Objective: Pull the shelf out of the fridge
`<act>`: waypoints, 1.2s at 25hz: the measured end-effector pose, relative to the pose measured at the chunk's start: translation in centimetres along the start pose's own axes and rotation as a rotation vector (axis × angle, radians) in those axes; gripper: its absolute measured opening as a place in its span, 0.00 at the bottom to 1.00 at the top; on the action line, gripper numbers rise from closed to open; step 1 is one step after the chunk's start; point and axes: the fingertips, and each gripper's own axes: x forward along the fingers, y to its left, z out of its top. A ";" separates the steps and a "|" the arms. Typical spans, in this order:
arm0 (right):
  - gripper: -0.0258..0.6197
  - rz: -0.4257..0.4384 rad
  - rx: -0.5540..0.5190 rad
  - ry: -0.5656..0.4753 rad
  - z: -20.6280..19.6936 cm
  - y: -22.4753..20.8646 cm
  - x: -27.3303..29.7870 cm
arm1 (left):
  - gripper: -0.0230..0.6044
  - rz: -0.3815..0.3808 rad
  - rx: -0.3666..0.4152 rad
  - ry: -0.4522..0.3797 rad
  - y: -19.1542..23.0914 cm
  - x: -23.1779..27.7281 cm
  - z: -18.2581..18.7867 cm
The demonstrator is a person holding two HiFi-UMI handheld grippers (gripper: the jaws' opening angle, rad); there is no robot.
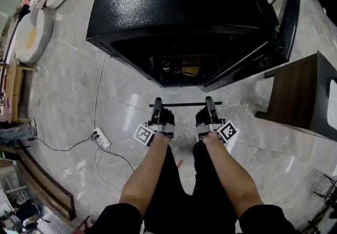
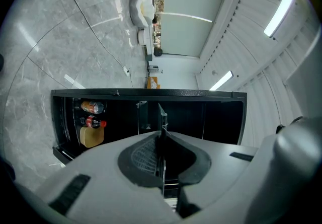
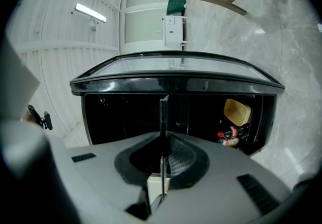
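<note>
Left gripper (image 1: 156, 103), right gripper (image 1: 209, 101) clamp shelf (image 1: 184, 104) near edge.

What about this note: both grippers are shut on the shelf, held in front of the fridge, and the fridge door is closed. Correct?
No. The fridge door is open, not closed: the head view shows it swung aside. The left gripper and right gripper are shut on the shelf in front of the fridge.
</note>
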 end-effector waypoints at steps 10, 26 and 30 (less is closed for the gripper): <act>0.09 0.007 0.003 0.025 -0.7 0.4 -2.0 | 0.08 0.001 0.002 0.005 -0.3 -2.1 -0.5; 0.09 0.021 0.015 0.099 -1.3 4.2 -5.8 | 0.08 -0.003 0.015 -0.049 -4.3 -7.1 -1.9; 0.09 0.034 0.013 0.129 -1.2 7.1 -6.6 | 0.08 -0.023 0.022 -0.069 -7.5 -8.1 -2.4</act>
